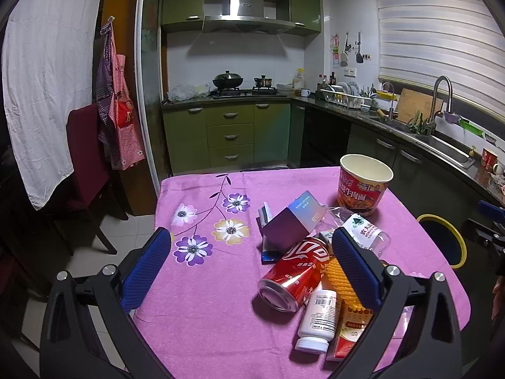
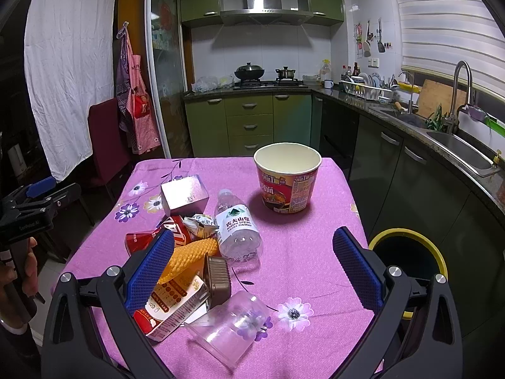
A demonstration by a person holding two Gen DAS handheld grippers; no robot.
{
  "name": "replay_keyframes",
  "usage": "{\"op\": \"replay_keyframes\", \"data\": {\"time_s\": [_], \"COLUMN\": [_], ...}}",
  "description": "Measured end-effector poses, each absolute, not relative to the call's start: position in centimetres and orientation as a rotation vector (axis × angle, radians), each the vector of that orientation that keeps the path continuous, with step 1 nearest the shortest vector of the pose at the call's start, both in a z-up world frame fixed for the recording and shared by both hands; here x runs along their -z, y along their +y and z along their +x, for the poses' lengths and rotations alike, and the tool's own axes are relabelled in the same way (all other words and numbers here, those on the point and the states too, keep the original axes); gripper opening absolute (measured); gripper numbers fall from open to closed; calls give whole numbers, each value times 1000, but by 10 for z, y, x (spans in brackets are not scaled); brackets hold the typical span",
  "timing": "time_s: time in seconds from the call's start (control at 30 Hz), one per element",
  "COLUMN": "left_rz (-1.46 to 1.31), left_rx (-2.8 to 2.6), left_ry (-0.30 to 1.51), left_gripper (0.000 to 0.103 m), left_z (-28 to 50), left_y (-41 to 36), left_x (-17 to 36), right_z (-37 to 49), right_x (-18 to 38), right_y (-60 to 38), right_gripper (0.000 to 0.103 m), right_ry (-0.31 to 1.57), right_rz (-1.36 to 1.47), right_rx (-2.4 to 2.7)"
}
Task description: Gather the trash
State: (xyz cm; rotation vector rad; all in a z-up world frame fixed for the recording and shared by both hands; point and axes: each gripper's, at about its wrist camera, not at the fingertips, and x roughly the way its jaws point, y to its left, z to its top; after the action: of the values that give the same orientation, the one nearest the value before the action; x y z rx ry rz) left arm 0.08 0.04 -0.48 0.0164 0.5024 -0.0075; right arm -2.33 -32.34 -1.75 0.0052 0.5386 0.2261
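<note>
Trash lies on a table with a pink flowered cloth [image 1: 195, 300] [image 2: 300, 252]. I see a red cola can [image 1: 293, 273] on its side, a white pill bottle [image 1: 318, 319], a silver-purple box [image 1: 292, 221] [image 2: 184, 194], an empty water bottle [image 2: 238, 230] [image 1: 363, 230], a yellow ribbed piece [image 2: 189, 257], a red-white carton [image 2: 170, 306], a clear plastic cup [image 2: 230, 325] on its side and a noodle cup [image 1: 364, 183] [image 2: 287, 177] upright. My left gripper [image 1: 252, 271] is open above the can. My right gripper [image 2: 254, 271] is open above the clear cup.
A bin with a yellow rim [image 2: 410, 252] [image 1: 445, 237] stands on the floor right of the table. A dark red chair [image 1: 88, 164] stands at the left. Green kitchen cabinets [image 1: 230, 135], a stove and a sink counter [image 2: 457, 145] lie beyond.
</note>
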Motion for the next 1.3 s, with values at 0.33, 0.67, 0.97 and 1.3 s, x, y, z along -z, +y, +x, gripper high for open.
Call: {"op": "replay_keyframes", "data": {"time_s": [0.33,0.67,0.97,1.3], "left_rz": [16,14,16,13], "left_rx": [11,11,19,21], "left_ry": [505,506,505,507], "left_gripper": [97,97,97,97], "left_z": [2,2,1,0], "left_y": [-15,-14,-23,-26], "left_x": [13,12,14,13], "right_z": [-23,-24,-29,-30], "right_x": [18,14,7,8], "right_y": [-322,-324,-326,-326], "right_gripper": [99,99,99,99], "right_ry": [537,535,525,528], "right_rz": [7,10,12,16], "right_rx": [-227,-227,-222,-223]}}
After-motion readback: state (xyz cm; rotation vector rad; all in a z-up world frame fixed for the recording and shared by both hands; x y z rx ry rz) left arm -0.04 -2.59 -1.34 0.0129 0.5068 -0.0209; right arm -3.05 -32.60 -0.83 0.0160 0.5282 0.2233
